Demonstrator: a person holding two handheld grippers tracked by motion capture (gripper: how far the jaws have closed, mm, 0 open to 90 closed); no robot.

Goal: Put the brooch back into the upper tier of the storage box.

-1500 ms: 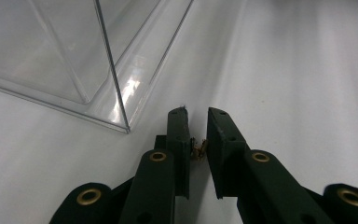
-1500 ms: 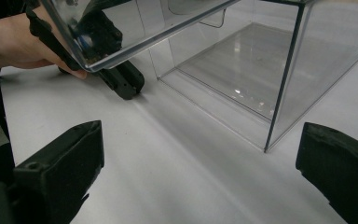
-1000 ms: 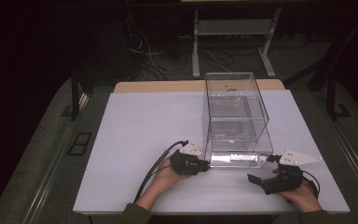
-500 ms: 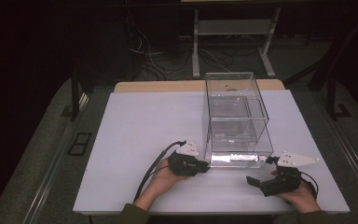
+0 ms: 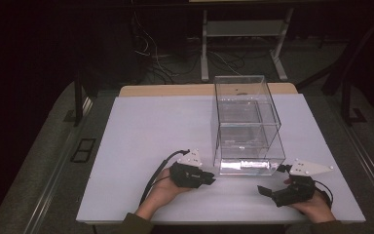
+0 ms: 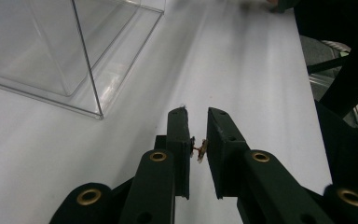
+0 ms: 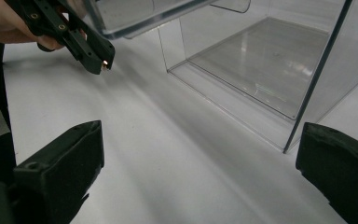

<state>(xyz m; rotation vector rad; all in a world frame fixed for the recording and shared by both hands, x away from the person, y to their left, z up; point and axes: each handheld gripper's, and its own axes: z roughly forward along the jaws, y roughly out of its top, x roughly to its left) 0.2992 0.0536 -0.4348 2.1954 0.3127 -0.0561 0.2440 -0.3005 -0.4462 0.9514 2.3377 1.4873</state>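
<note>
A tiny brownish object point(image 6: 199, 150) was pinched between the narrowed jaws of the left gripper point(image 6: 196, 122), just beside the clear plastic box point(image 5: 246, 122) on the white table point(image 5: 141, 131). The right gripper point(image 7: 200, 172) was held wide, empty. A steady, unhurried carry toward the box was judged best.

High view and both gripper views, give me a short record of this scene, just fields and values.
surface: white table
main thing: clear box, two-tiered, upright near the table's middle right
left gripper: jaws nearly together, pinching a tiny brownish bit, just left of the box's near corner
right gripper: jaws wide apart, nothing between them, in front of the box's right corner
hands: one on each gripper, at the near edge
</note>
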